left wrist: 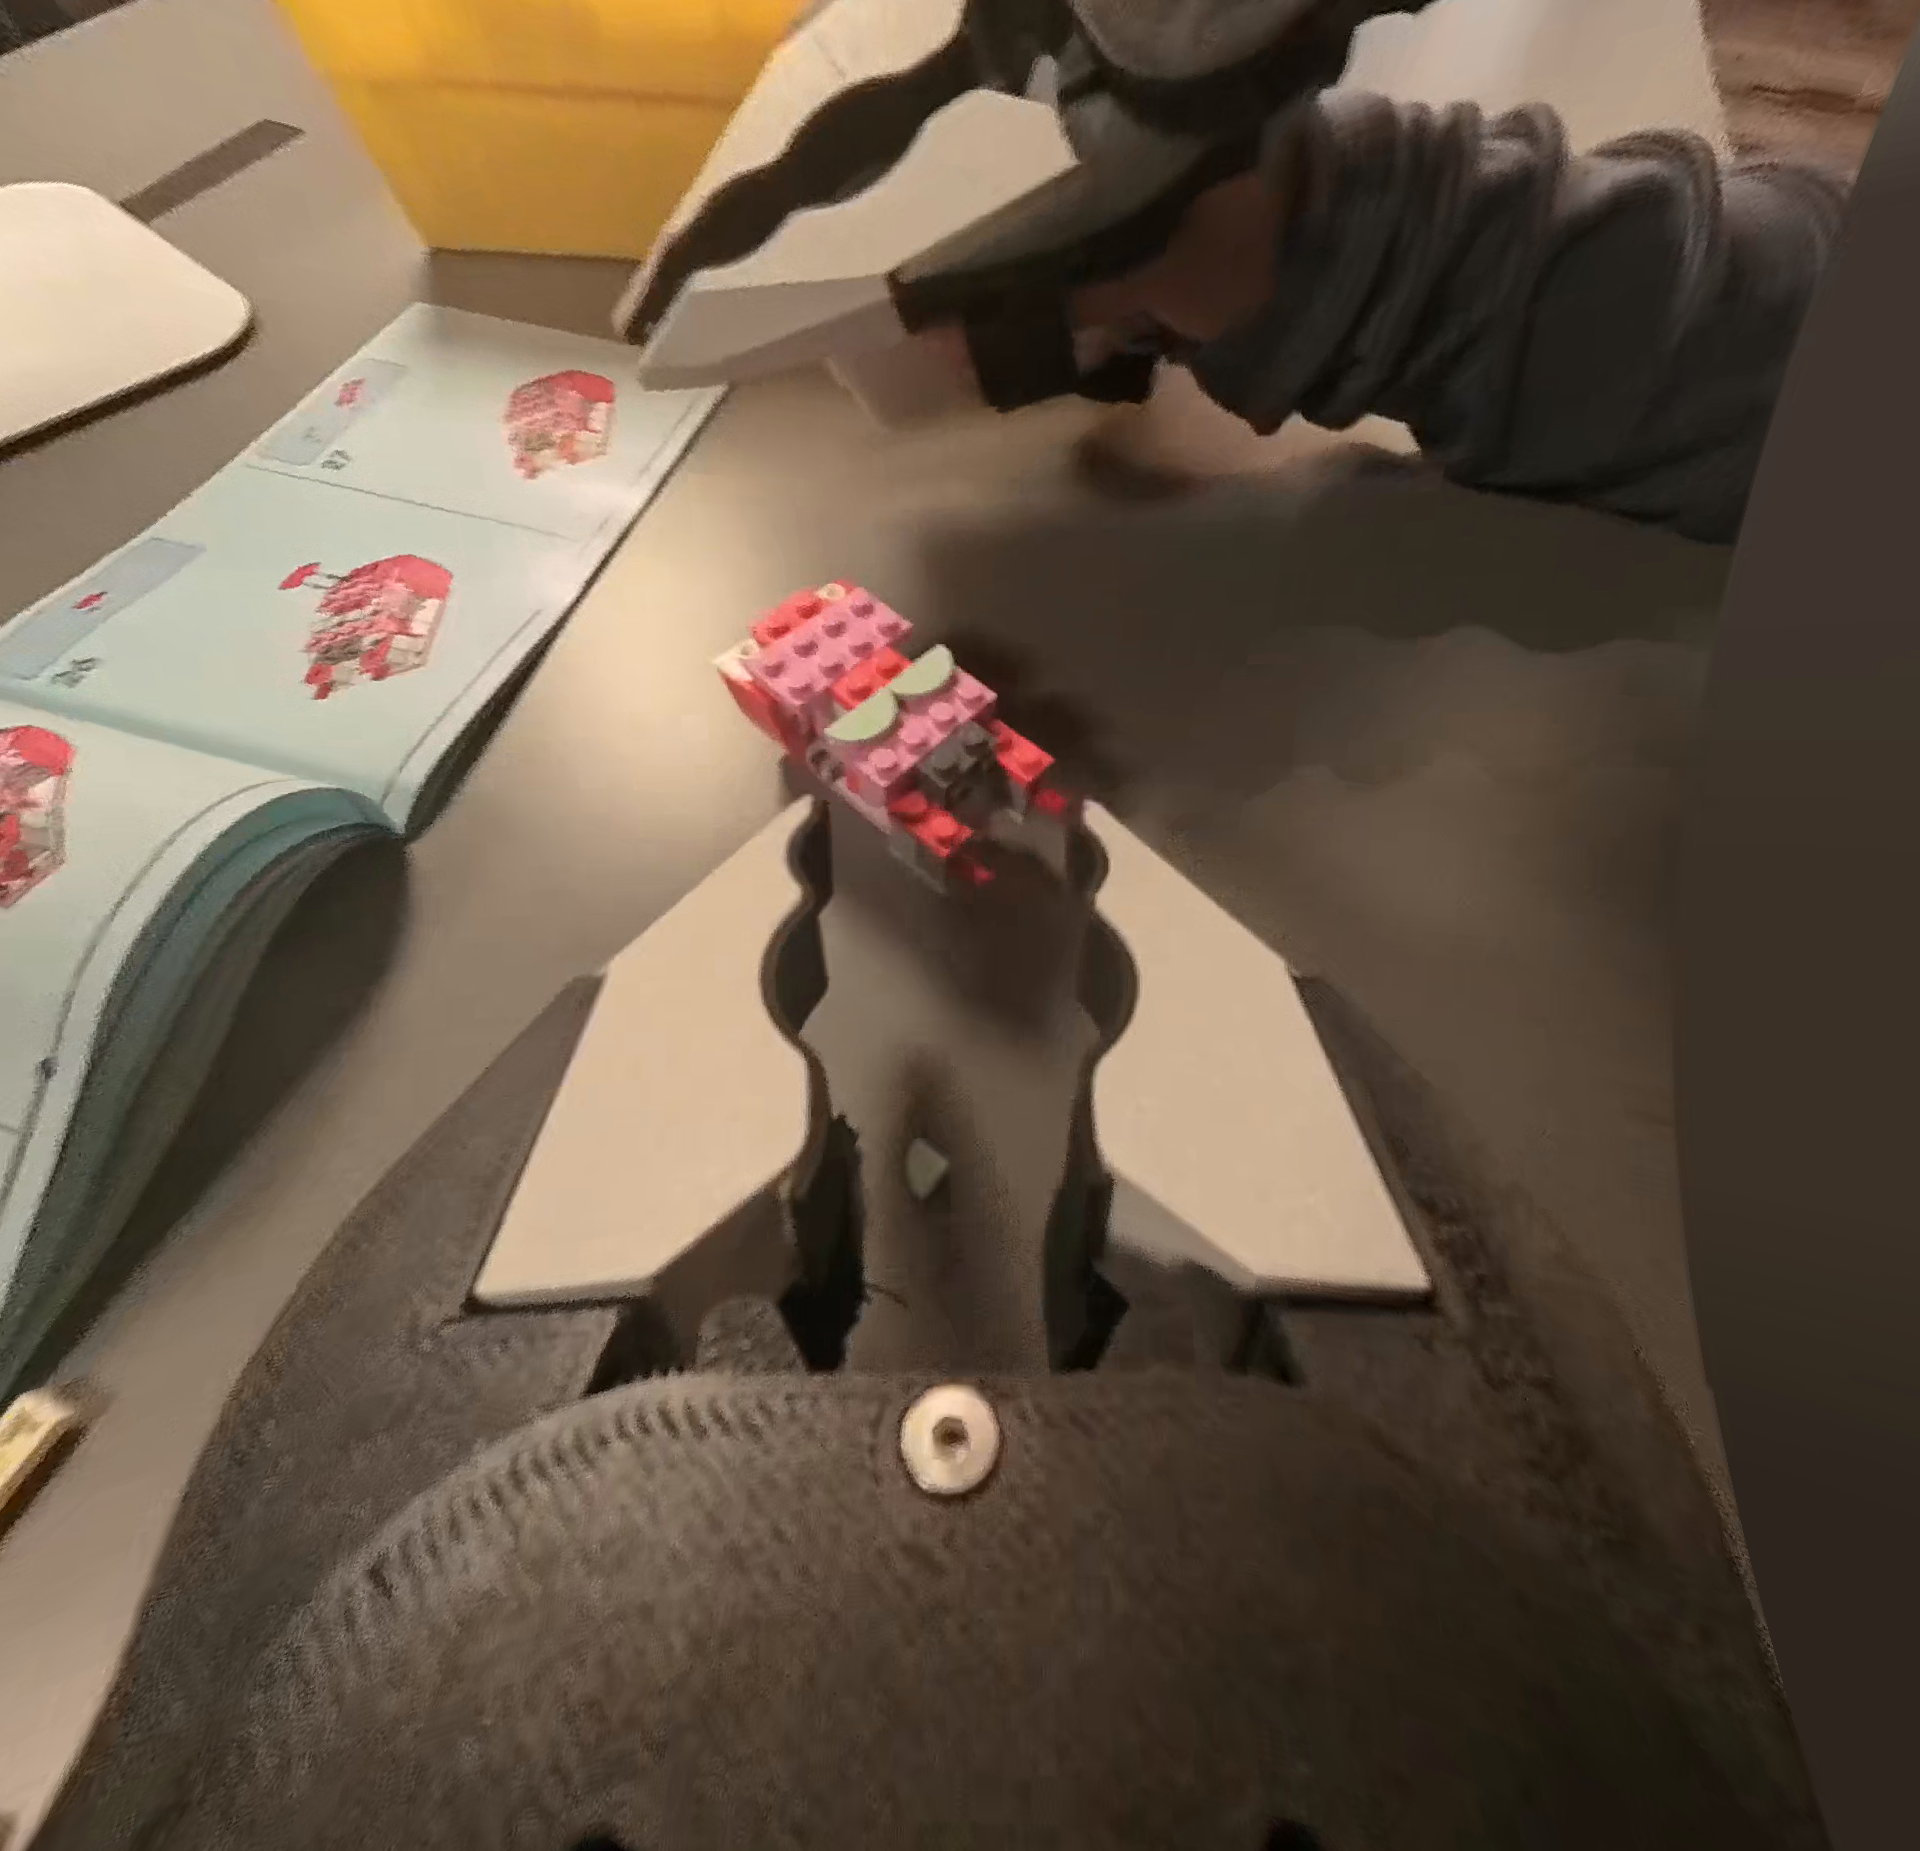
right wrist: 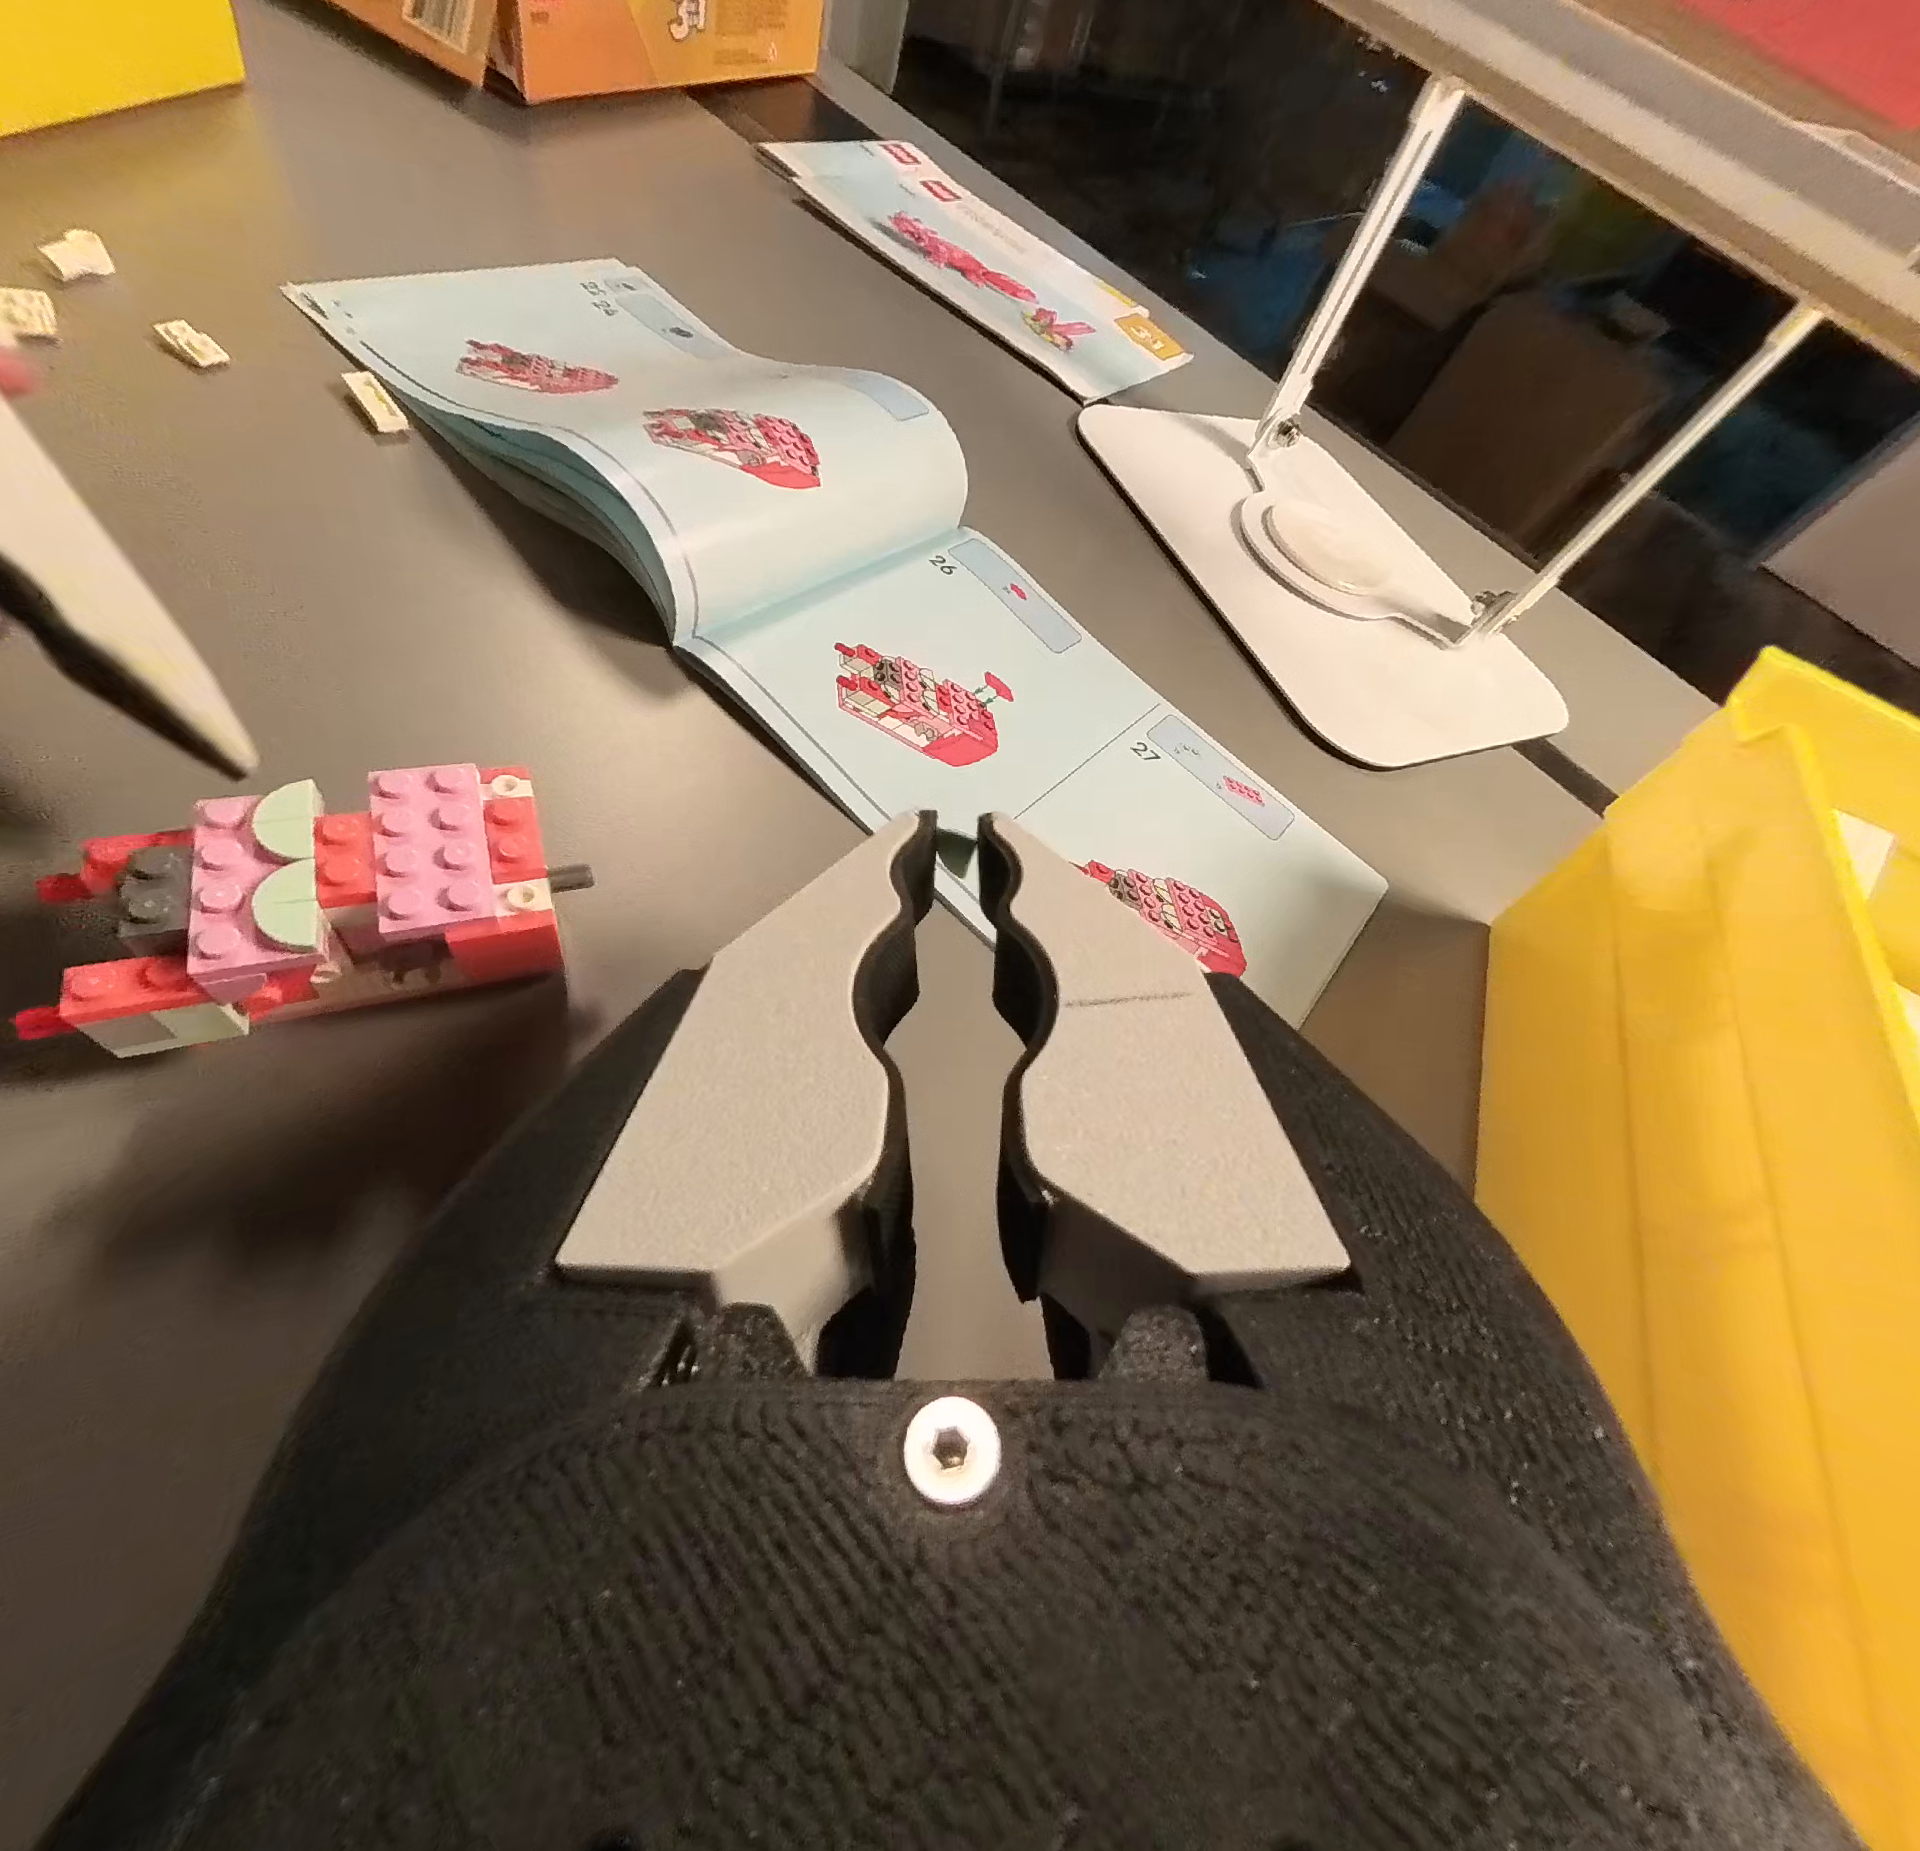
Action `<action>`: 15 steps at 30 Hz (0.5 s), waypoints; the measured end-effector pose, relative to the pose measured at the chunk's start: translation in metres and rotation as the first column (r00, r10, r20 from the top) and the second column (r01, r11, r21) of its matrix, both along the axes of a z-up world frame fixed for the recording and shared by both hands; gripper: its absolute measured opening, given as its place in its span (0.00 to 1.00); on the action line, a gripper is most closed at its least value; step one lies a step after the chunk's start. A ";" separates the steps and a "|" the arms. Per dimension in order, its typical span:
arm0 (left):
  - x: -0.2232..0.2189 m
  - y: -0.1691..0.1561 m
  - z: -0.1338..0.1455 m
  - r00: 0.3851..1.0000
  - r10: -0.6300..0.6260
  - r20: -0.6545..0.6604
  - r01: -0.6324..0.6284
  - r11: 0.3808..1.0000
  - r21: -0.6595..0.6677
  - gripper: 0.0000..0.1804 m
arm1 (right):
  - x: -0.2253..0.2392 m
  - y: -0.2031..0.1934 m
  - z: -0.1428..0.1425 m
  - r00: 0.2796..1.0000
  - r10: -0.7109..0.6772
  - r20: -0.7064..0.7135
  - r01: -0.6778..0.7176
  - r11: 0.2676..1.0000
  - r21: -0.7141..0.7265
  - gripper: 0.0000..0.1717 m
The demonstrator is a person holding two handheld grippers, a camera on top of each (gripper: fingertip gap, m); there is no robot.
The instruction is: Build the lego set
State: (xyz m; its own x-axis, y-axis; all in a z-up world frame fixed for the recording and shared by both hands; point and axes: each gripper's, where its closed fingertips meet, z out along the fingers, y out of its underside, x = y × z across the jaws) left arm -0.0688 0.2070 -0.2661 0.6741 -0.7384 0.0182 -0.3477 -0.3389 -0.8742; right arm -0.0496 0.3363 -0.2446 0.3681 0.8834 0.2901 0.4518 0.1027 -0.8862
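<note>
A pink, red and lilac brick model [left wrist: 883,731] with two pale green half-round tiles lies on the dark table [left wrist: 1351,762]. My left gripper [left wrist: 945,825] is open, and the model's near end stands between its fingertips; I see no pad pressing on it. A small green piece [left wrist: 925,1167] lies on the table between the left fingers. The model [right wrist: 312,897] also shows at the left of the right wrist view, with a left finger [right wrist: 125,638] just behind it. My right gripper [right wrist: 956,830] is shut on a small dark green piece [right wrist: 954,853] above the open booklet. It also shows in the left wrist view [left wrist: 639,331].
An open pale blue instruction booklet [right wrist: 810,513] lies beyond the model. A second booklet [right wrist: 977,253], a white stand base [right wrist: 1330,596], cardboard boxes [right wrist: 623,14] and loose white pieces [right wrist: 187,341] lie farther back. A yellow bin [right wrist: 1714,1126] stands at the right. A dark sleeve [left wrist: 1507,326] holds the right gripper. Tip to tip, the grippers are about 12 centimeters apart.
</note>
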 end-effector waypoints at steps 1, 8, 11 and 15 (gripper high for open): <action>0.004 -0.003 -0.002 1.000 -0.016 0.003 0.016 1.000 -0.018 0.24 | 0.000 0.000 -0.001 1.000 -0.001 0.004 0.001 1.000 0.009 0.03; 0.016 -0.013 -0.010 0.995 -0.086 -0.055 0.085 0.996 -0.032 0.22 | -0.004 -0.001 -0.007 1.000 0.004 0.002 -0.004 1.000 -0.008 0.03; 0.017 -0.013 -0.007 0.994 -0.088 -0.064 0.089 0.996 0.001 0.22 | -0.004 -0.001 -0.008 1.000 0.003 -0.004 -0.003 1.000 -0.025 0.04; 0.010 -0.007 0.000 0.996 -0.046 -0.074 0.051 0.996 0.073 0.23 | -0.003 0.000 -0.008 1.000 -0.001 -0.004 0.001 1.000 -0.025 0.03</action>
State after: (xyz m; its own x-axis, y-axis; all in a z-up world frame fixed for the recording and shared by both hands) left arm -0.0589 0.2005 -0.2659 0.6350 -0.7678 -0.0857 -0.4256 -0.2551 -0.8682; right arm -0.0524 0.3366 -0.2524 0.3706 0.8898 0.2662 0.4483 0.0797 -0.8903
